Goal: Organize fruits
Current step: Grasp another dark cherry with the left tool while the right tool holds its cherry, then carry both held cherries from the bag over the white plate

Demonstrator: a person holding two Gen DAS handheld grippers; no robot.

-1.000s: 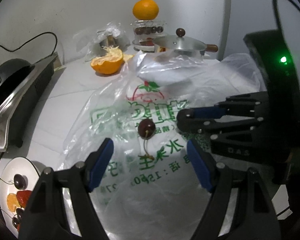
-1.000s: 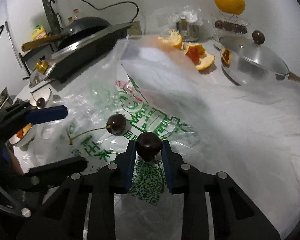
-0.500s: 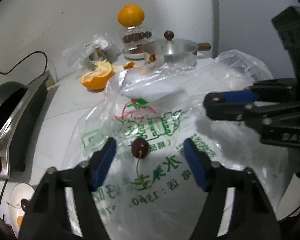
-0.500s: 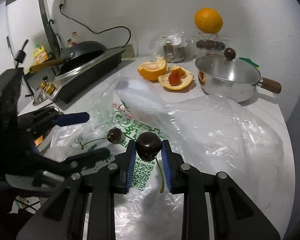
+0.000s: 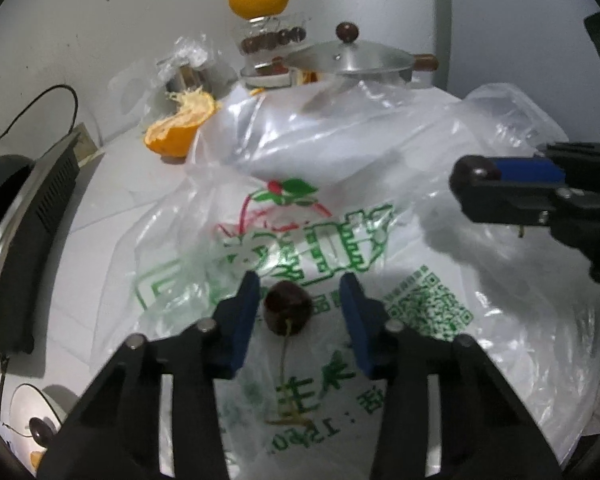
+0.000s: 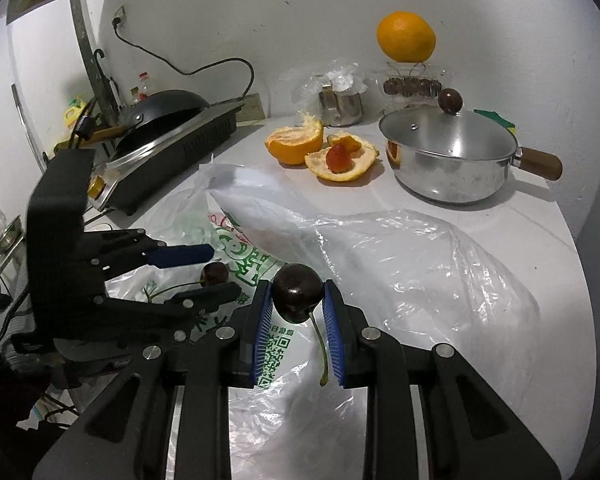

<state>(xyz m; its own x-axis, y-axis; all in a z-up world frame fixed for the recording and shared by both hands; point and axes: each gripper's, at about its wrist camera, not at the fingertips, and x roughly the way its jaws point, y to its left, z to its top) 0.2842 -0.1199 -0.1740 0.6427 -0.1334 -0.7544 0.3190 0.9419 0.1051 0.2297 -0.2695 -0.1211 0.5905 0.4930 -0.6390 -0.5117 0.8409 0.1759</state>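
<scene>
Two cherries: left gripper (image 5: 298, 308) closing around cherry (image 5: 287, 307) lying on bag (image 5: 380, 184), pads not touching; right gripper (image 6: 297, 307) clamping second cherry (image 6: 297, 298).

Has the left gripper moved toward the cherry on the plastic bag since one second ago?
Yes. The left gripper came forward over the printed plastic bag; the cherry now lies between its fingers, which have just been closing, with a gap on one side.

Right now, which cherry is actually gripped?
The cherry in the right gripper, off the bag. The other cherry lies on the bag between the left gripper's closing jaws, gap still showing.
</scene>
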